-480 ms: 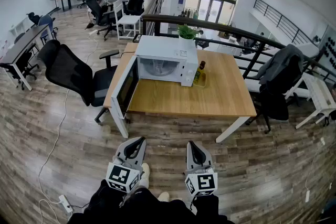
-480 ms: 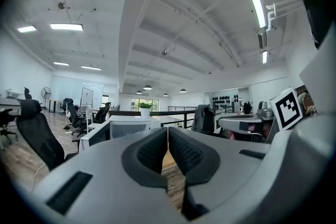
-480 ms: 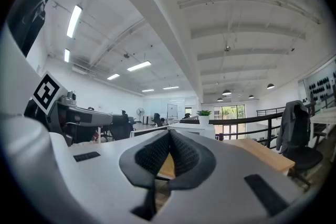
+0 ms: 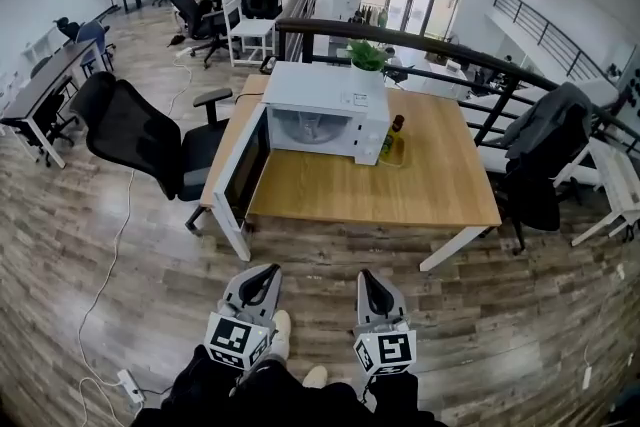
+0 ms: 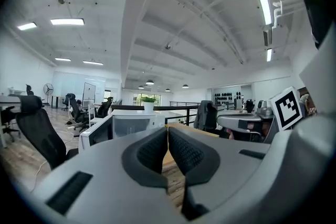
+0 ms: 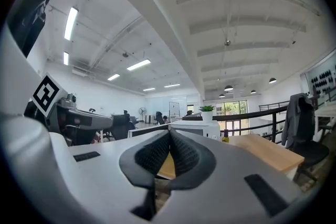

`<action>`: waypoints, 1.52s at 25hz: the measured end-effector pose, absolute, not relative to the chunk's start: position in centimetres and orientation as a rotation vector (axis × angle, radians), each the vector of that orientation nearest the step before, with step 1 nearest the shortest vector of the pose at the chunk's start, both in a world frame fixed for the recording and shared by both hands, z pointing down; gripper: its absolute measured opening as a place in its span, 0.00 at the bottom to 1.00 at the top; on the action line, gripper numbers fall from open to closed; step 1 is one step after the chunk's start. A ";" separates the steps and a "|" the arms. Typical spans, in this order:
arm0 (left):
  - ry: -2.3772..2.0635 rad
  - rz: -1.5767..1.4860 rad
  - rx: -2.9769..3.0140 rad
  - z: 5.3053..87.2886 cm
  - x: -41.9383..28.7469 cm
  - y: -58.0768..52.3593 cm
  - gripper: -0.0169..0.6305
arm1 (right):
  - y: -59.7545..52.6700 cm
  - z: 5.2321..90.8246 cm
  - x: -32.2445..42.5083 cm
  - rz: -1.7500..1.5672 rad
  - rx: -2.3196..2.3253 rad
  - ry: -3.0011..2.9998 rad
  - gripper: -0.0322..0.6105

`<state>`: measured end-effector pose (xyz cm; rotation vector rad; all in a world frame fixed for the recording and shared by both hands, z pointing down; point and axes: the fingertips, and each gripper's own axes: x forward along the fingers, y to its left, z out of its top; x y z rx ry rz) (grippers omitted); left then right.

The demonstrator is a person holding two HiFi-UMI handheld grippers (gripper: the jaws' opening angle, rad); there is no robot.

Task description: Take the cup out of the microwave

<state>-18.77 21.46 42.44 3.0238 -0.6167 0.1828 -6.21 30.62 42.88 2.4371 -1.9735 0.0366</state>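
Note:
A white microwave (image 4: 325, 110) stands at the back left of a wooden table (image 4: 400, 185), with its door (image 4: 243, 177) swung open toward me. Inside the cavity a pale round shape (image 4: 305, 127) shows, too small to tell as a cup. Both grippers hang low in front of me over the floor, well short of the table. My left gripper (image 4: 262, 277) is shut with nothing in it, and so is my right gripper (image 4: 368, 280). The microwave (image 5: 131, 124) appears far off beyond the shut left gripper (image 5: 167, 136), and the microwave (image 6: 197, 128) likewise beyond the right gripper (image 6: 169, 136).
A potted plant (image 4: 367, 60) sits on top of the microwave and a bottle (image 4: 393, 140) stands to its right. A black office chair (image 4: 135, 140) is left of the table, another chair with a jacket (image 4: 545, 155) at its right. A black railing (image 4: 450, 65) runs behind.
The table and microwave look slightly larger in the head view, as if I have come a little nearer. Both grippers keep their places and stay shut.

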 end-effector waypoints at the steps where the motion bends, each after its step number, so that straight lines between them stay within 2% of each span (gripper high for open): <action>1: -0.622 0.192 3.020 42.6 -18.4 20.7 0.07 | 29.8 43.0 -5.8 0.038 2.433 -1.975 0.07; 21: -0.552 0.198 3.038 40.8 -10.4 3.4 0.07 | 12.2 41.8 1.4 0.069 2.463 -1.915 0.07; 38: -0.488 0.190 3.061 41.2 -3.7 -6.7 0.07 | 2.5 42.1 7.4 0.080 2.511 -1.870 0.07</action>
